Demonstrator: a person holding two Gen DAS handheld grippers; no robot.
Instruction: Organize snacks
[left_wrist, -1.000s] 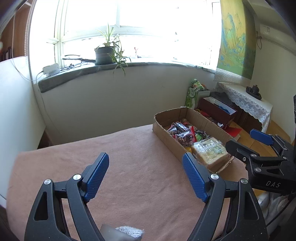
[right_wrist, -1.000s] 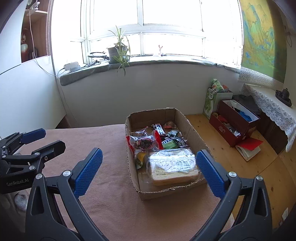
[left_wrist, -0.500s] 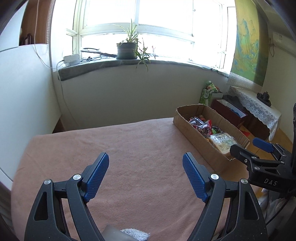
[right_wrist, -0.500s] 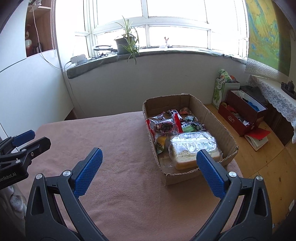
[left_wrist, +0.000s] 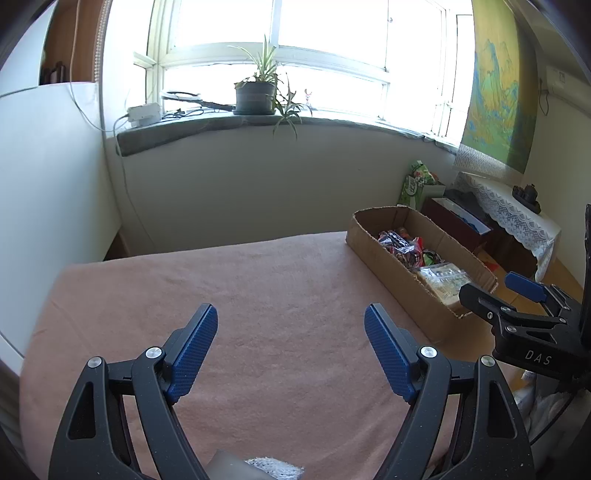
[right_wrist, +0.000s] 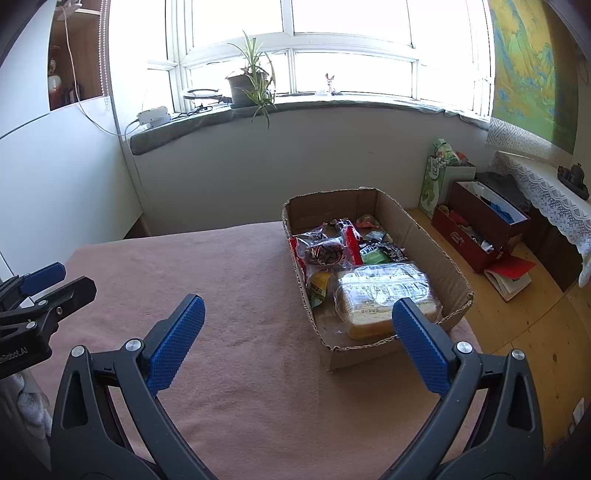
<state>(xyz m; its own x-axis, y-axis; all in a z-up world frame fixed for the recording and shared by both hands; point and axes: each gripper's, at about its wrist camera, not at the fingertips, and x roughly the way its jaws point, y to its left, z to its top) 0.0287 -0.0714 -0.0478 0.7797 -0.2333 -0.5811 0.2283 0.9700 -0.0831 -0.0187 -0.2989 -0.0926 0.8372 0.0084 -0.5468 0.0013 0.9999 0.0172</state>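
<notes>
Both claws spread wide, holding nothing; best lowered the right gripper (right_wrist: 295, 332) squarely over the bread pack (right_wrist: 384, 291) in the box (right_wrist: 436, 251), left gripper (left_wrist: 291, 347) idle.

Left claw (left_wrist: 291, 347) spread wide, empty, over pink cloth (left_wrist: 258, 288); cardboard box (left_wrist: 391, 269) of snacks at right.

**Pinkish-brown cloth table, one box on it**

So the table (right_wrist: 240, 314) is covered in a fuzzy pinkish-brown cloth. Sitting directly on it is a shallow open cardboard box (right_wrist: 436, 254) over at about 2 o'clock in the right wrist view, right up against the table's right edge. Same box (left_wrist: 391, 266) shows at 2 o'clock from the left wrist.
</notes>
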